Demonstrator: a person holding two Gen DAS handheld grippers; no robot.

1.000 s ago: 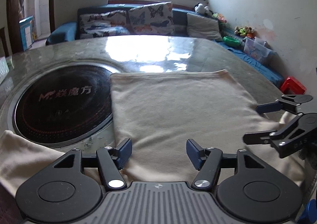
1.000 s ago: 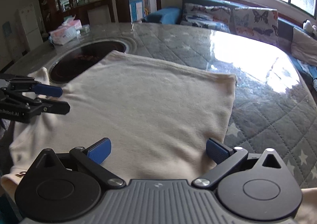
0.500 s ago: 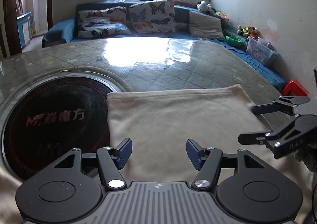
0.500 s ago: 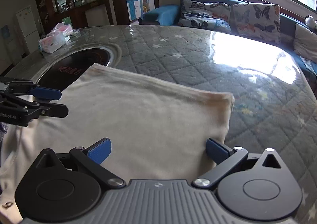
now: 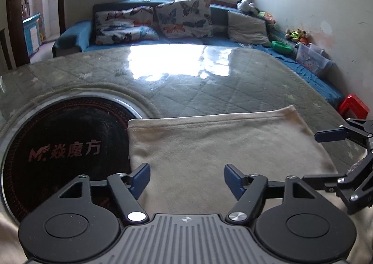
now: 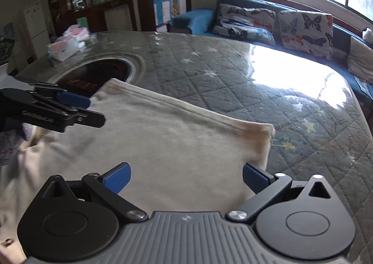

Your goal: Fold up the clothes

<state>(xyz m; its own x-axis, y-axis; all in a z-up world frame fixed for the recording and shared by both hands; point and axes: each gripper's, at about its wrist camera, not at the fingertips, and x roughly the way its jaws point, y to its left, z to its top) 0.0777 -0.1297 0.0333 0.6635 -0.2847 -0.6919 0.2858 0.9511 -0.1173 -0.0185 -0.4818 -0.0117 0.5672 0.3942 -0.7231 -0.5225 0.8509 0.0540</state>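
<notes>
Cream garment [image 5: 221, 147] lies flat on quilted worktop [image 5: 209, 91], one corner over the black round hob [image 5: 58, 145]. Left gripper [image 5: 186, 178] and right gripper [image 6: 185, 177] hover over its near part, fingers apart, empty. Fold stage unclear. Sofa [image 5: 163, 23] under window.

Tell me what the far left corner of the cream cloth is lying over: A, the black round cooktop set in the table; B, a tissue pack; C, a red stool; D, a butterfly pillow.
A: in the left wrist view the cream cloth's far left corner overlaps the rim of the black round cooktop.
</notes>
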